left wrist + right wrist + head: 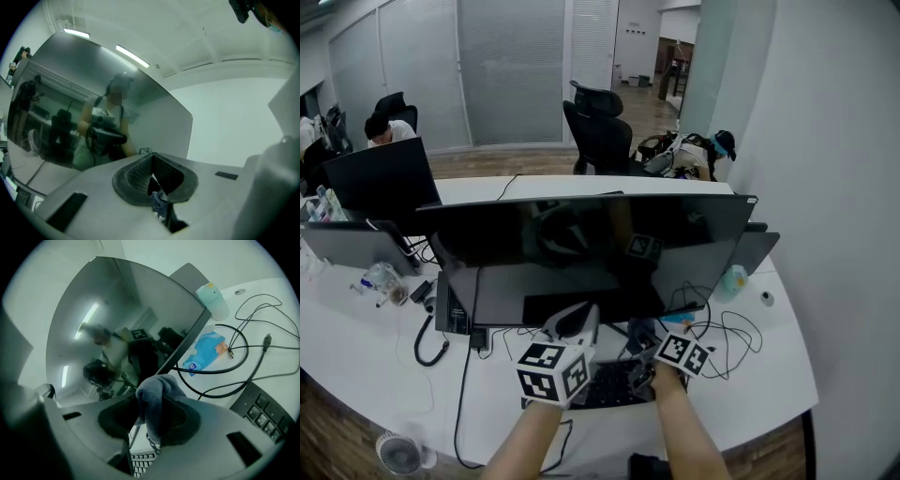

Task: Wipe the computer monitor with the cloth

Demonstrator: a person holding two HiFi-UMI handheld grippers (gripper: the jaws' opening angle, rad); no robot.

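Two grippers low in the head view, at 6 o'clock of the computer monitor (591, 248). Left gripper (152, 159): fingers pressed together at the tips, facing the dark screen; a small bluish scrap sits low between them, too small to identify. Right gripper (152, 416): fingers pinching a bunched grey cloth (154, 390), the wad sticking out past the tips. Cloth held just under the monitor's bottom edge; contact with the screen cannot be confirmed. Monitor stands upright on a white tabletop (769, 375), screen off and reflecting the person and ceiling lights. From the right gripper view: blue packet (206, 350) at 2 o'clock of the cloth, black cables (253, 348) looping across it, keyboard (262, 413) at 4 o'clock, pale green bottle (213, 298) by the monitor's right corner.
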